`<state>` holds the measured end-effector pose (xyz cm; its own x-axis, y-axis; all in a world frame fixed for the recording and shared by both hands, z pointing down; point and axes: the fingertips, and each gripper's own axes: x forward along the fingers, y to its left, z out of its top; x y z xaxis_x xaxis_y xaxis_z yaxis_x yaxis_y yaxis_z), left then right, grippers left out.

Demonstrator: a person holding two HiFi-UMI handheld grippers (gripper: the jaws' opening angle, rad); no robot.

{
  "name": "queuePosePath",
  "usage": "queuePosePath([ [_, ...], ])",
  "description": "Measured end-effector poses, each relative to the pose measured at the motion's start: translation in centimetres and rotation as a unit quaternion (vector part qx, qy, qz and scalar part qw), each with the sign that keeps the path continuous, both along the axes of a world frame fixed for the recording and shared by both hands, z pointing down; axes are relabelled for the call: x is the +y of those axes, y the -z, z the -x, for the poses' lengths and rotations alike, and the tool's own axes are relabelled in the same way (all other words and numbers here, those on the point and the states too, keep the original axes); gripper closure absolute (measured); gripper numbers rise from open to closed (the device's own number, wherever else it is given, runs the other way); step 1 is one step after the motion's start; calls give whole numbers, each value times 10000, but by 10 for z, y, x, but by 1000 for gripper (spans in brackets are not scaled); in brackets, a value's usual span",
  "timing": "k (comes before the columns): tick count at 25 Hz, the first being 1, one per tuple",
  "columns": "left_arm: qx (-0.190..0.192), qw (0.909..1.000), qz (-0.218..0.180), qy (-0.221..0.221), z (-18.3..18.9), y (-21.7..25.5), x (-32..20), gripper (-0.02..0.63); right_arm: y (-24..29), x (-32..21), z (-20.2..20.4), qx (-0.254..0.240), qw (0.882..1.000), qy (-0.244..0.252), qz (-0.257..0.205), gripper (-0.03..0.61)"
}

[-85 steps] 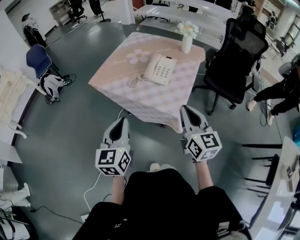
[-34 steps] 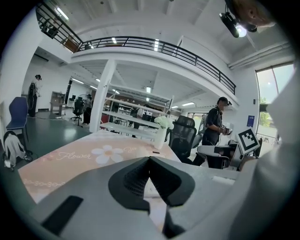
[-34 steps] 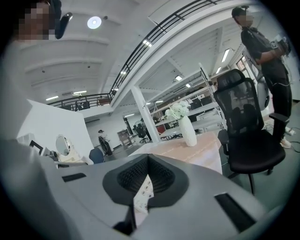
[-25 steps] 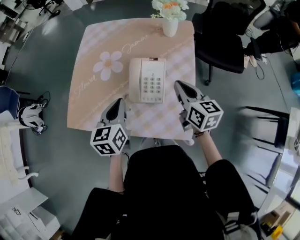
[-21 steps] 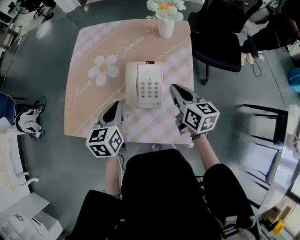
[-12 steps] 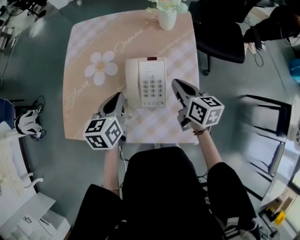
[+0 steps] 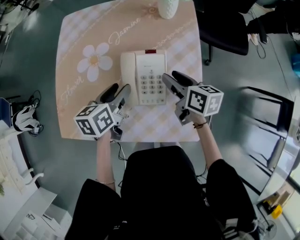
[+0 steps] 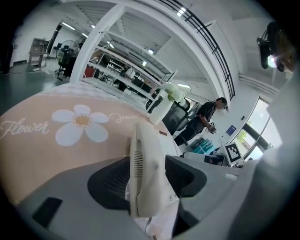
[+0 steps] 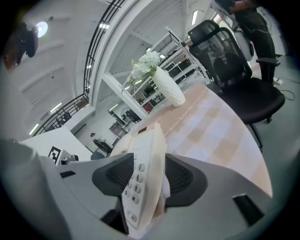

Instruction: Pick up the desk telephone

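Observation:
The cream desk telephone (image 7: 144, 77) lies flat on a peach checked tablecloth (image 7: 185, 51) with a daisy print. My left gripper (image 7: 118, 92) is at the phone's left edge. Its jaws are opening, and the handset side (image 8: 146, 154) stands between them in the left gripper view. My right gripper (image 7: 169, 76) is at the phone's right edge. Its jaws are opening too, with the keypad side (image 9: 140, 164) between them. Neither pair of pads visibly presses on the phone.
A white vase of flowers (image 7: 168, 6) stands at the table's far edge behind the phone. A black office chair (image 7: 224, 29) is off the far right corner. A dark metal frame (image 7: 262, 110) is on the floor at the right. A person (image 8: 206, 117) stands beyond the table.
Both grippers came down and forward from the table's near edge to the phone's two sides. Their jaws, shut before, now stand apart around the phone's edges.

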<state>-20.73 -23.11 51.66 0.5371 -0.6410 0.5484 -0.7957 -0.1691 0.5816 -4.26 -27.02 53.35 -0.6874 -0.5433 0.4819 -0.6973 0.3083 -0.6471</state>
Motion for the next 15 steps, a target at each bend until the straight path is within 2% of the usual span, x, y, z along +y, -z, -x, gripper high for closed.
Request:
queuePosePath([
  [5,261,9992,293,-86,-5,-14,-8,325,-9,-6,6,-46,9998,34,198,354],
  [12,611,9940,671,-615,-19,-22,-15,290,-20,-9,14,-119,9986,118,498,327],
  [15,605,9909,848,-852,-26,-27,-17,290,-22,-11,18,-82,9979,209,603,325],
])
